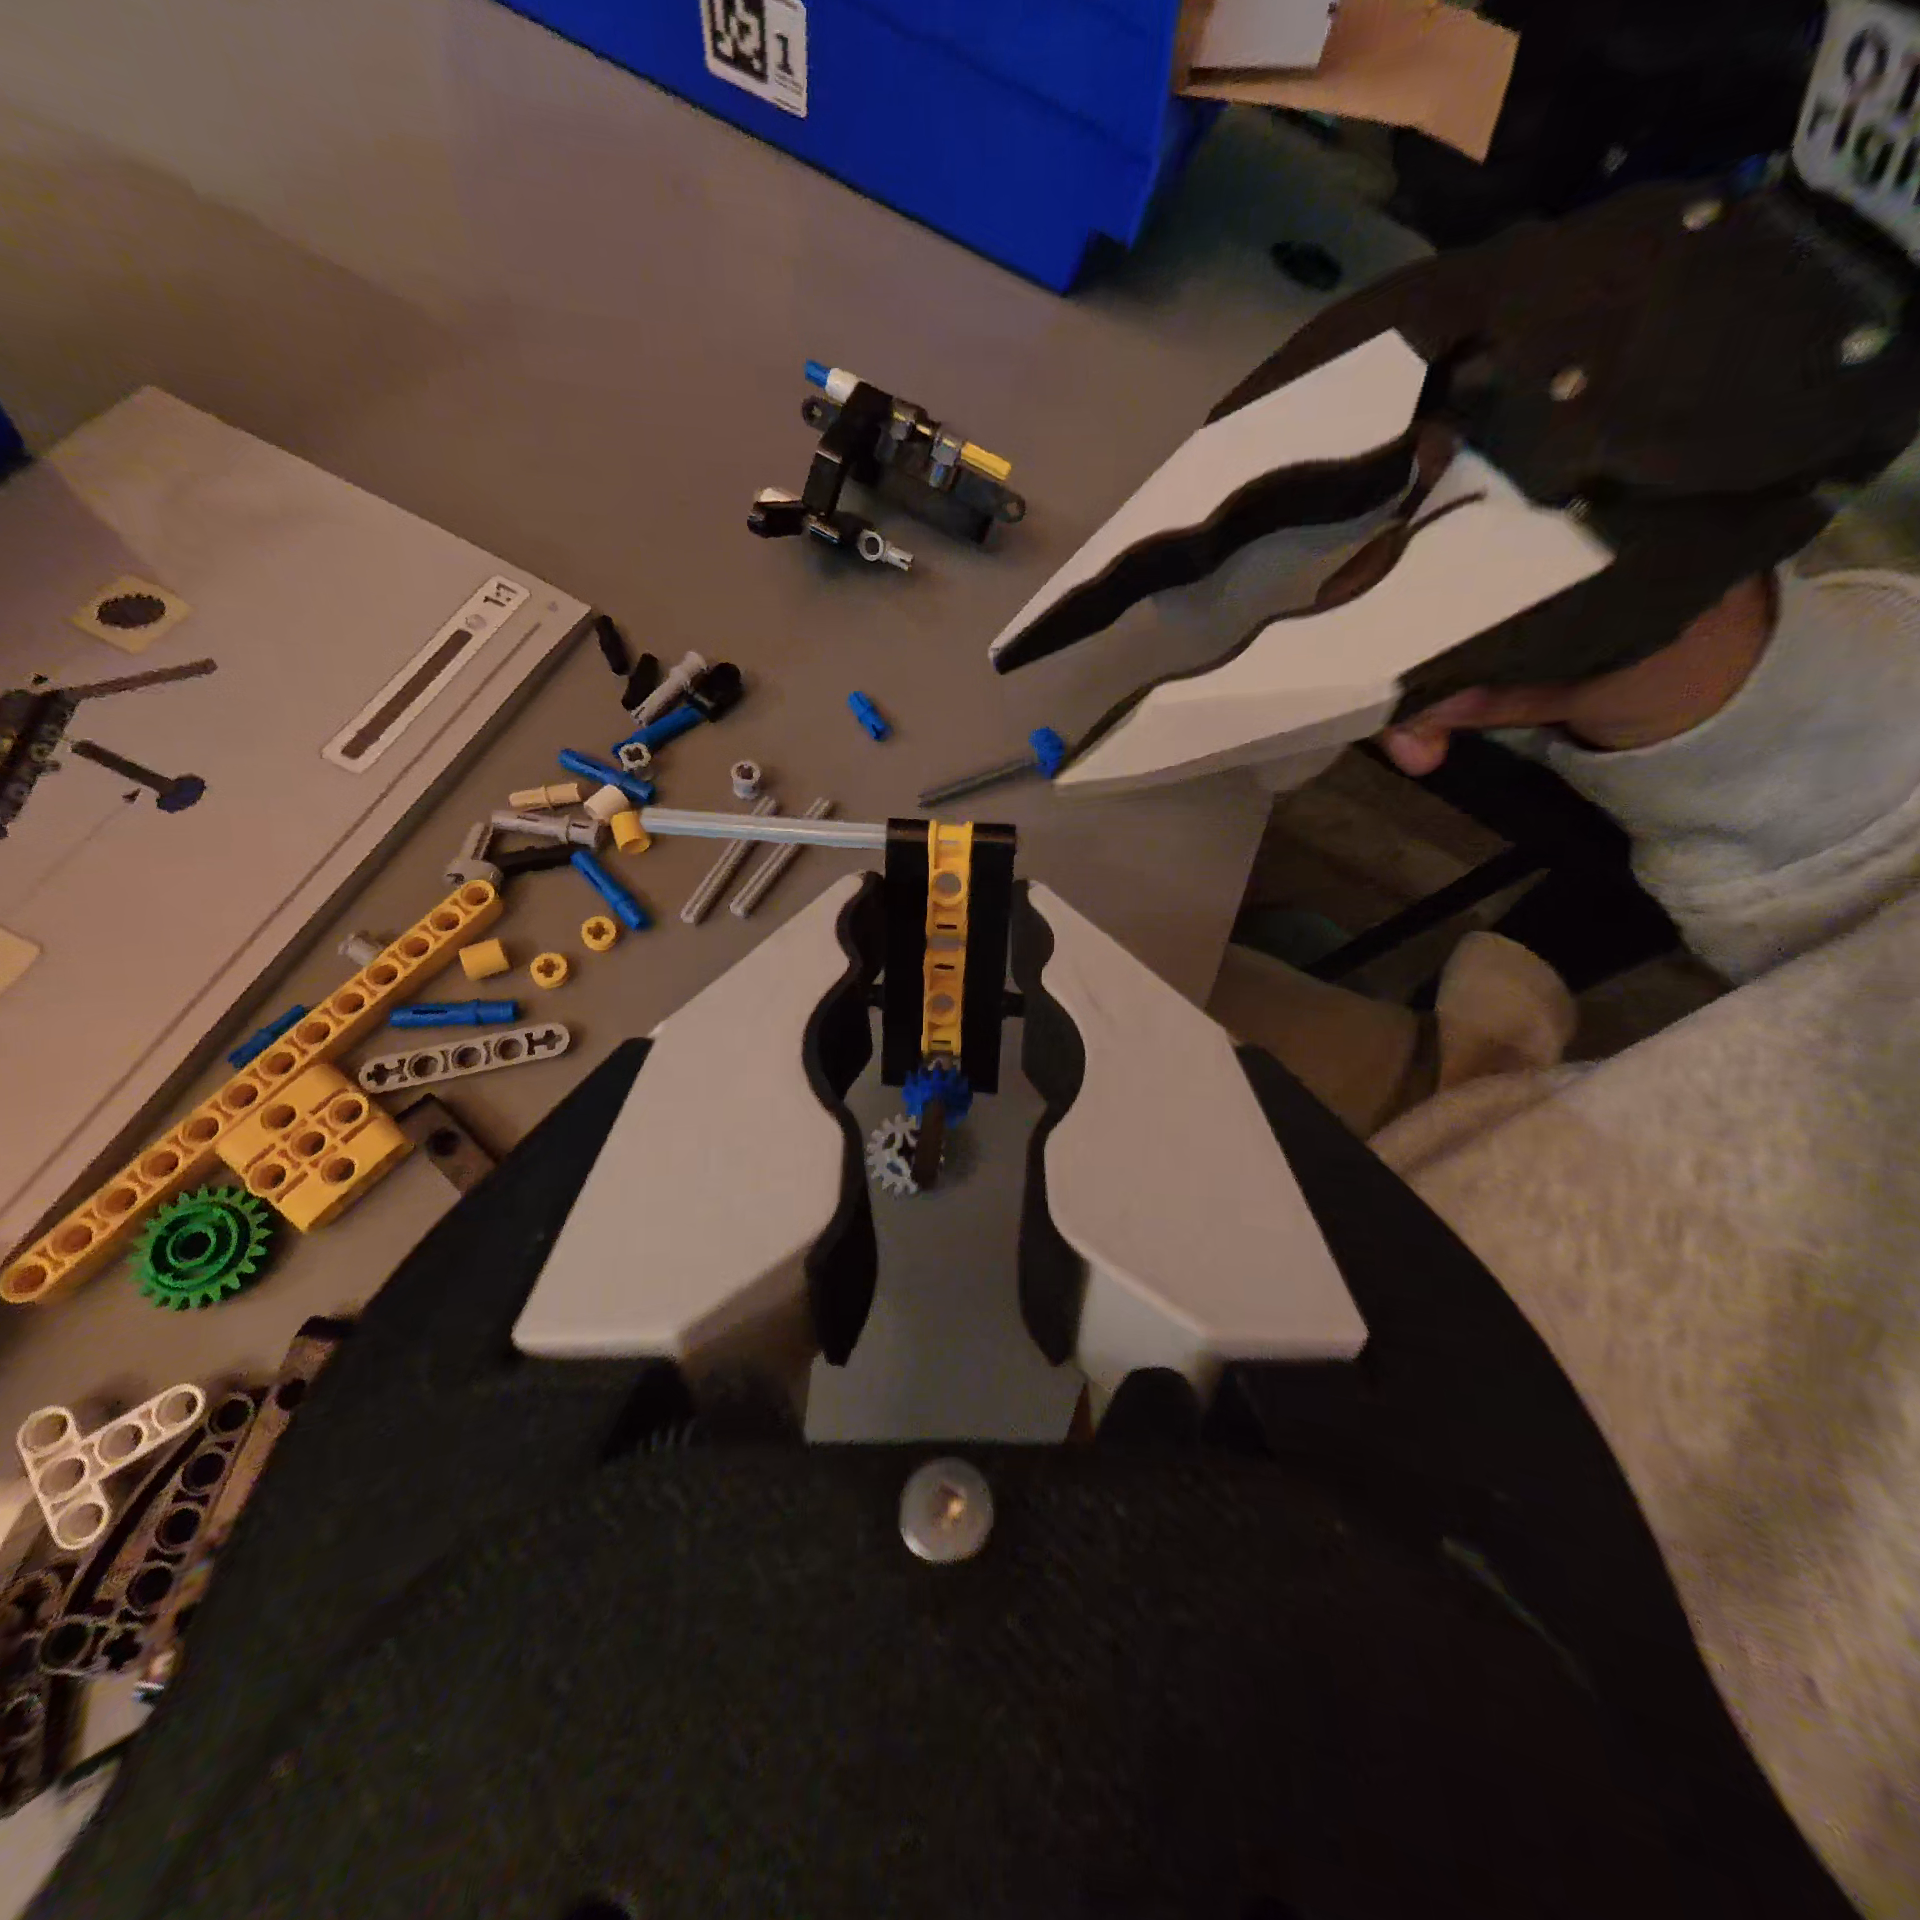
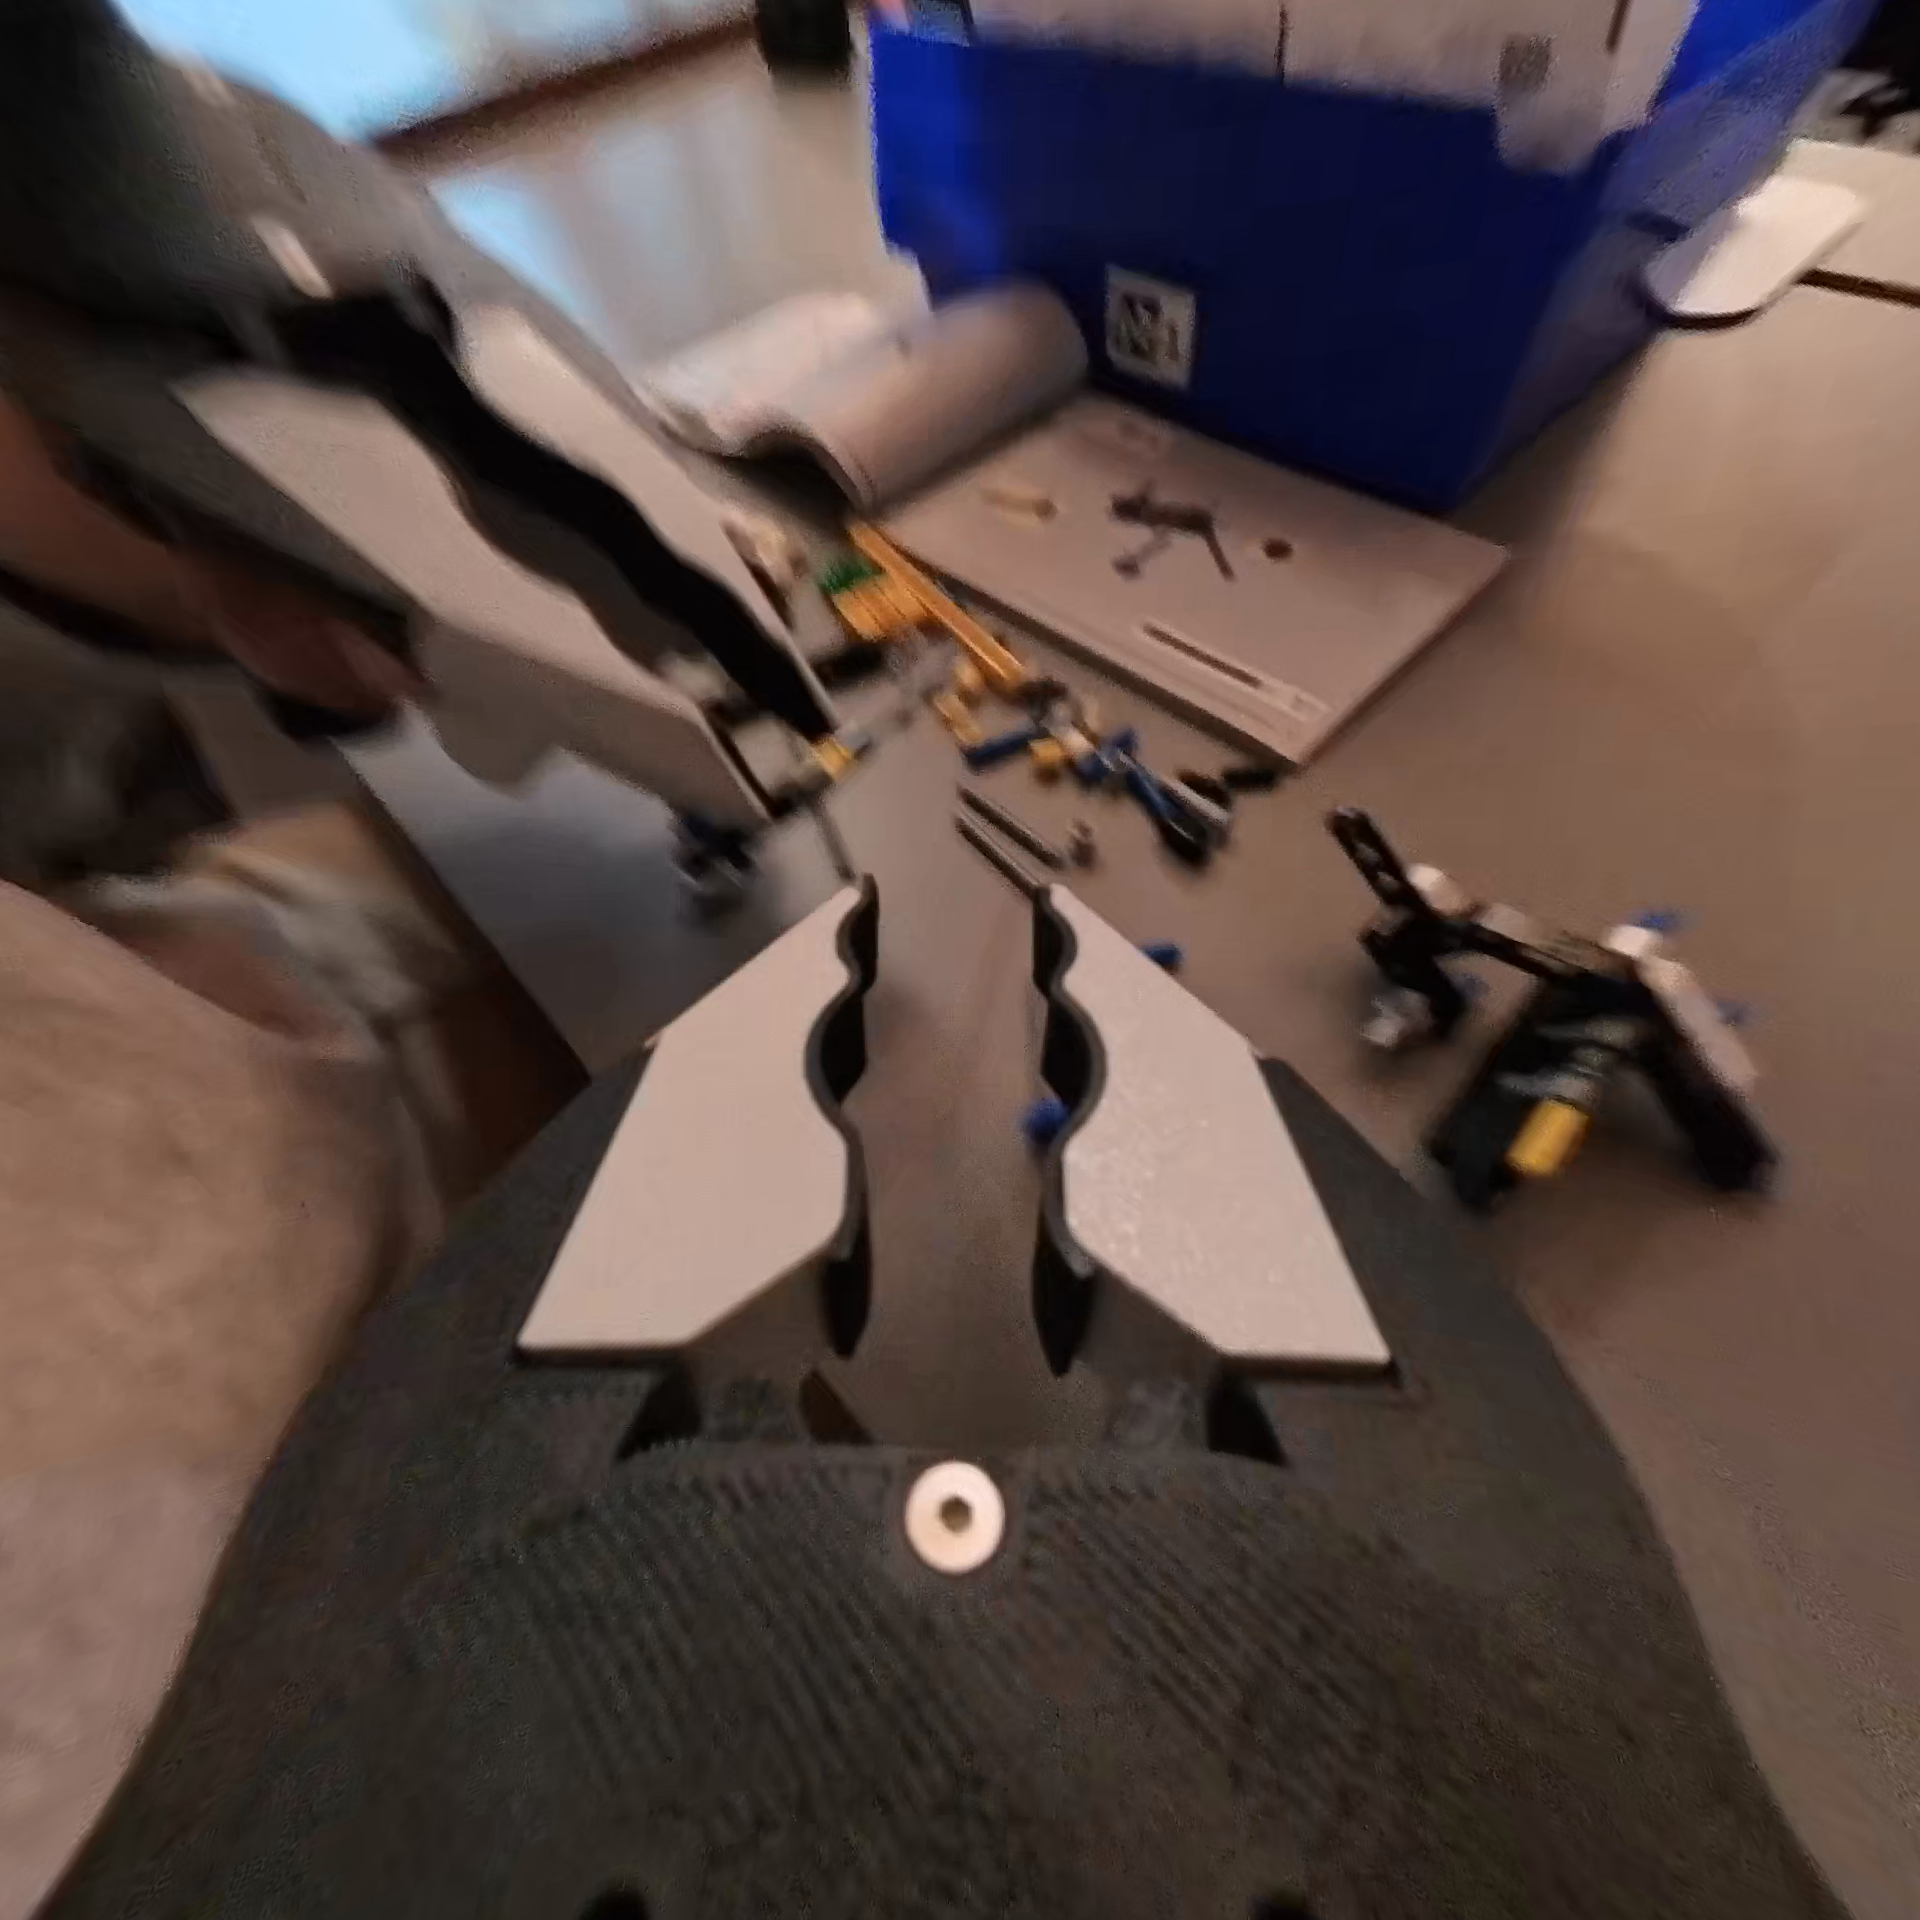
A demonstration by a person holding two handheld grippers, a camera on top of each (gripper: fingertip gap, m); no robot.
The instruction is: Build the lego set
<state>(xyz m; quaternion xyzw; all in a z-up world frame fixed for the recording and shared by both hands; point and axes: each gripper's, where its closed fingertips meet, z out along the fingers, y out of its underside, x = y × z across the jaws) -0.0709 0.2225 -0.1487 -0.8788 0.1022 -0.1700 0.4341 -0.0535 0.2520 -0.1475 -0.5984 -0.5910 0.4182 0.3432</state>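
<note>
My left gripper [image 1: 943, 888] is shut on a small assembly [image 1: 948, 956]: a yellow beam between two black beams, upright. It has a blue gear [image 1: 935, 1091] and a light grey gear [image 1: 891, 1153] at its near end, and a pale axle [image 1: 758, 828] sticks out to the left. My right gripper [image 2: 954, 896] is open and empty; in the left wrist view [image 1: 1029, 719] it hovers to the upper right. A dark axle with a blue bush [image 1: 1044, 750] lies at its lower fingertip; I cannot tell whether they touch. The right wrist view is blurred and shows the left gripper [image 2: 790, 748] at upper left.
Loose parts lie left of the left gripper: a long yellow beam [image 1: 260, 1081], a green gear [image 1: 197, 1247], two grey axles [image 1: 758, 857], blue pins. A black sub-assembly [image 1: 883, 468] sits farther back. An instruction booklet [image 1: 260, 644] lies left, a blue bin [image 1: 935, 125] behind. The table edge and a person's lap are right. The left gripper's tips are roughly 4 cm from the right gripper's. The light grey gear [image 1: 891, 1153] is about 7 cm from my left fingertips.
</note>
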